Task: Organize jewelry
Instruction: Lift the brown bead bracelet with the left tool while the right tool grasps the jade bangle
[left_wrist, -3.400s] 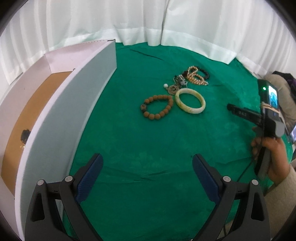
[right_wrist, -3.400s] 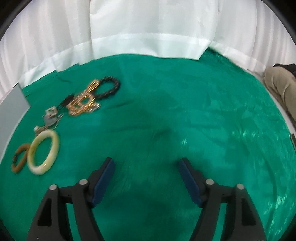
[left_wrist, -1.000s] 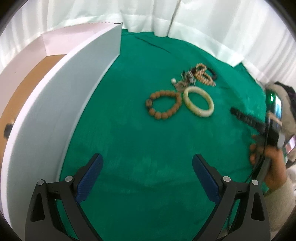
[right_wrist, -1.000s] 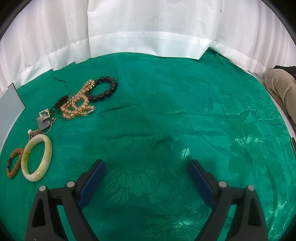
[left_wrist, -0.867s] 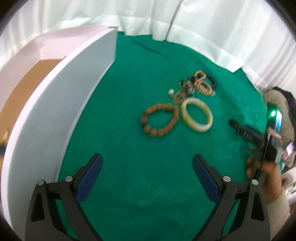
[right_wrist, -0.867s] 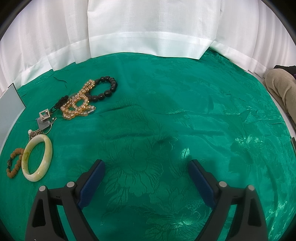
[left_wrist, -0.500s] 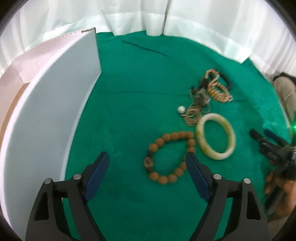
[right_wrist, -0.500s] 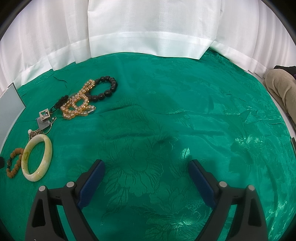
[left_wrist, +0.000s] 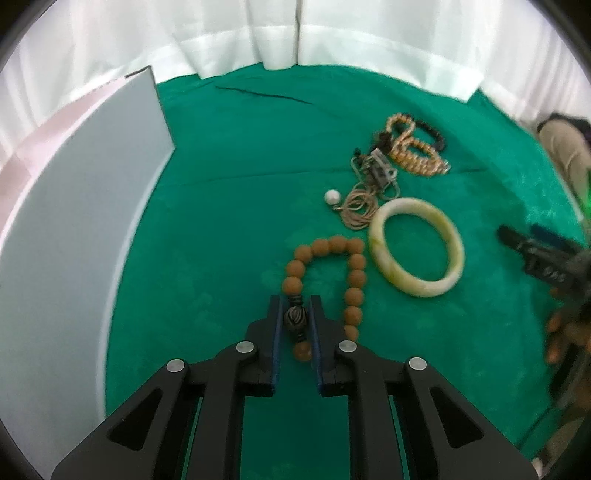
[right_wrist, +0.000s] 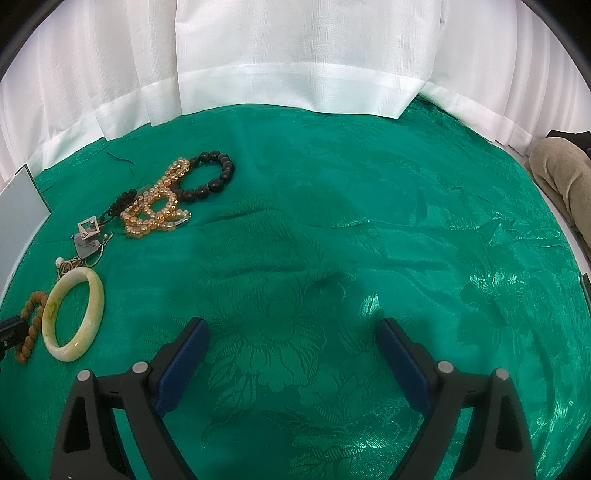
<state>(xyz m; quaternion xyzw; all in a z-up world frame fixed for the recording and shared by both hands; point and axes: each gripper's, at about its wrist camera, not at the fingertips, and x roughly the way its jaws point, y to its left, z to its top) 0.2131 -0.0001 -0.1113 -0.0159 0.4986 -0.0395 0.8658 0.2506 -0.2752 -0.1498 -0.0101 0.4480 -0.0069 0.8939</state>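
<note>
Jaws of left gripper (left_wrist: 294, 308) closing on brown bead bracelet (left_wrist: 354, 271), hiding its near beads; right gripper (right_wrist: 291, 332) gapes empty

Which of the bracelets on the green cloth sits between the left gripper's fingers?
The brown wooden-bead bracelet: the left gripper is closing on its dark carved bead; the pale jade bangle lies untouched beside it.

Both pictures are bright, with soft, even light and only faint shadows. The shiny green patterned cloth (right_wrist: 332, 229) shows pale glare patches on its right side. Round black corners frame each view, and straight edges bend. The left wrist view looks a little blurry at its right edge.
</note>
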